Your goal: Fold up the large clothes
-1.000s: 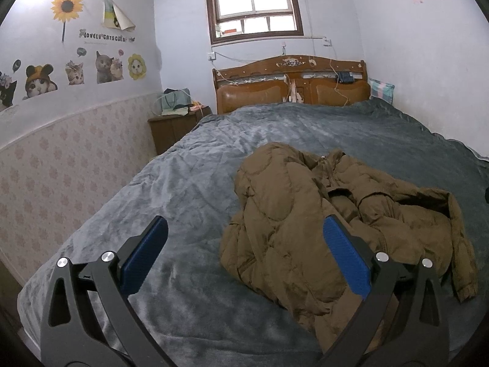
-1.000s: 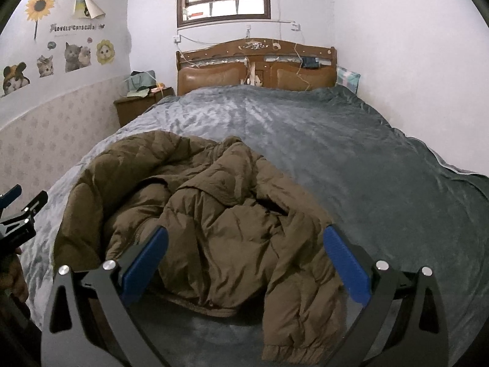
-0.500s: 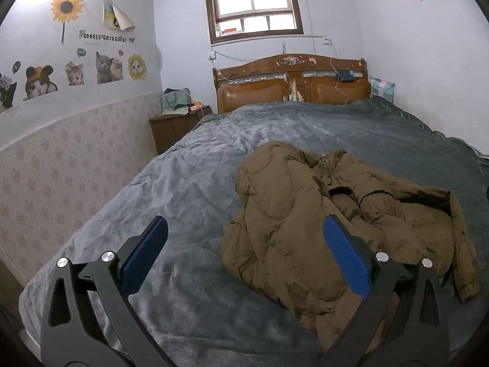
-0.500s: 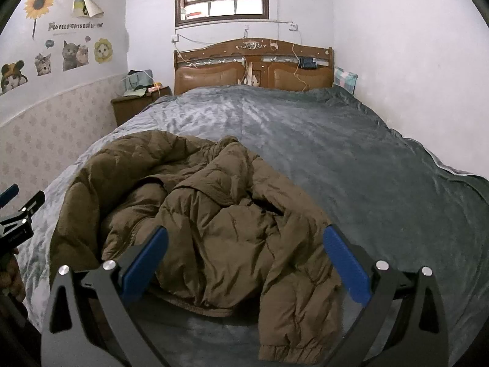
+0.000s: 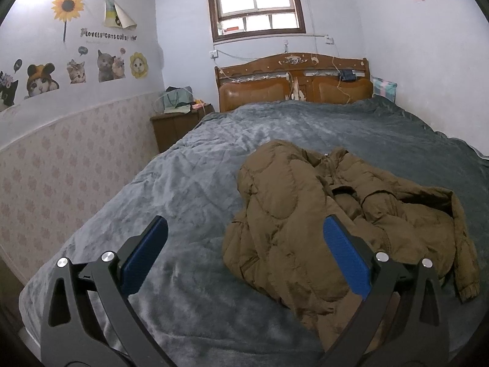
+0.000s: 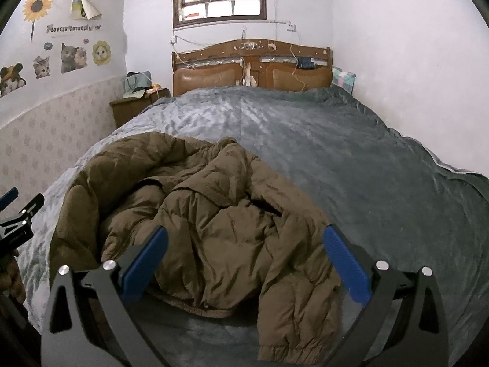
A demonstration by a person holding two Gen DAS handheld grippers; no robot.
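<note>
A brown padded jacket (image 5: 321,214) lies crumpled in a heap on the grey bed cover (image 5: 189,183). In the right wrist view the jacket (image 6: 198,220) fills the near middle, with a cuffed sleeve hanging toward me at the lower right. My left gripper (image 5: 244,238) is open and empty, above the bed at the jacket's left edge. My right gripper (image 6: 244,241) is open and empty, just above the jacket's near hem. The left gripper also shows at the left edge of the right wrist view (image 6: 15,217).
A wooden headboard (image 5: 293,82) stands at the far end under a window (image 5: 256,3). A wooden nightstand (image 5: 177,125) with bags on it is at the far left. Walls run close along both sides of the bed.
Both grippers have drifted slightly; the jacket sits a little nearer in the right wrist view. Both stay open, and the jacket has not moved.
</note>
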